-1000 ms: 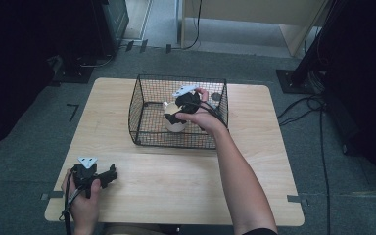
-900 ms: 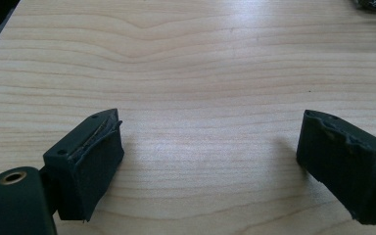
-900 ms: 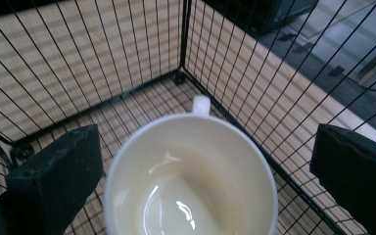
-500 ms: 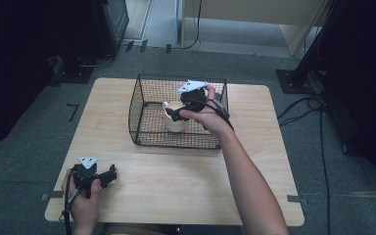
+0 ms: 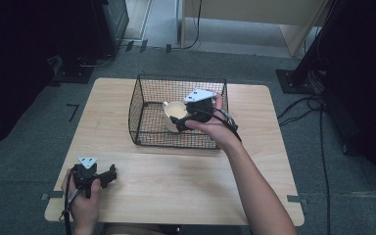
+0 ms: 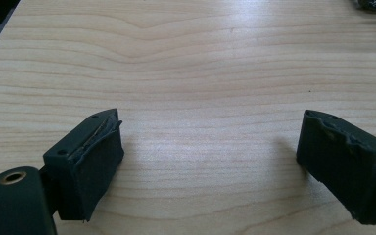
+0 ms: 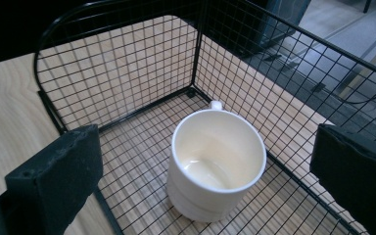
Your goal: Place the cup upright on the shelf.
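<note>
Overhead, right gripper hangs over the wire basket, beside the cream mug standing upright inside; left gripper rests on the wooden table, dark room around. Left gripper view: jaws wide apart, nothing between, bare wood grain. Right gripper view: jaws spread, mug between them, untouched. Likely glazed ceramic: rigid, slick, breakable. Grip across the rim wall, opposite the small handle.

Cream mug, black wire basket, pale wood-grain table, black grippers
</note>
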`<act>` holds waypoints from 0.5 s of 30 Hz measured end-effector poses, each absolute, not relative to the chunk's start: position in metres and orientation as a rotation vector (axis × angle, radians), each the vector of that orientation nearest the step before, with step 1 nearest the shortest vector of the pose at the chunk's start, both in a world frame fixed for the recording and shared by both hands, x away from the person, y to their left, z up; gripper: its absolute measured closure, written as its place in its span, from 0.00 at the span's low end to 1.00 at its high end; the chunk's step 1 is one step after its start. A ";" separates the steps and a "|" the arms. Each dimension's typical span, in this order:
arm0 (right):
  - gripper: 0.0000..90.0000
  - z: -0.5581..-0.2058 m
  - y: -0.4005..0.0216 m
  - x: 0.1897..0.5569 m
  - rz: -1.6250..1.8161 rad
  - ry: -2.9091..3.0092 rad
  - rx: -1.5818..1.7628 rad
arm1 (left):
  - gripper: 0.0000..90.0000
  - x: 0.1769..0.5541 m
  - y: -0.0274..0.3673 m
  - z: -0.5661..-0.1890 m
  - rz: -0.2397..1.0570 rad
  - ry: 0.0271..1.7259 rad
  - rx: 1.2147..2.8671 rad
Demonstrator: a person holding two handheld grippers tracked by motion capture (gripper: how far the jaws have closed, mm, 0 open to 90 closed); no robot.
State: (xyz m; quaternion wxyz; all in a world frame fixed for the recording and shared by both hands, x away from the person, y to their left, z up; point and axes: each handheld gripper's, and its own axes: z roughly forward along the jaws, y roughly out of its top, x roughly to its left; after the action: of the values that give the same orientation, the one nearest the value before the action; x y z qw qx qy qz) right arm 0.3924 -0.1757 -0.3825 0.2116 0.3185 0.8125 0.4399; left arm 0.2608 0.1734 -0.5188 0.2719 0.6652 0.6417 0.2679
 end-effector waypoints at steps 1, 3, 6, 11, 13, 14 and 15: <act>0.00 -0.383 -0.178 0.385 1.238 2.246 0.892 | 0.11 0.261 0.173 -0.519 0.722 1.728 1.790; 0.00 -0.384 -0.180 0.378 1.258 2.229 0.896 | 0.11 0.261 0.173 -0.519 0.722 1.728 1.789; 0.00 -0.385 -0.184 0.368 1.272 2.212 0.901 | 0.11 0.261 0.173 -0.519 0.722 1.728 1.787; 0.00 -0.384 -0.191 0.357 1.291 2.195 0.904 | 0.11 0.261 0.173 -0.519 0.723 1.727 1.788; 0.00 -0.384 -0.196 0.349 1.289 2.182 0.900 | 0.11 0.261 0.173 -0.519 0.723 1.728 1.787; 0.00 -0.384 -0.196 0.349 1.289 2.182 0.900 | 0.11 0.261 0.173 -0.519 0.723 1.728 1.787; 0.00 -0.384 -0.197 0.346 1.290 2.179 0.907 | 0.11 0.261 0.173 -0.519 0.722 1.728 1.787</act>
State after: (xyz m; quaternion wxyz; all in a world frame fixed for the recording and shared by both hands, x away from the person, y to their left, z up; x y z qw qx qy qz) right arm 0.3460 -0.1973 -0.3841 0.2238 0.3287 0.7895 0.4675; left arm 0.2609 0.1733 -0.5189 0.2730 0.6641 0.6422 0.2684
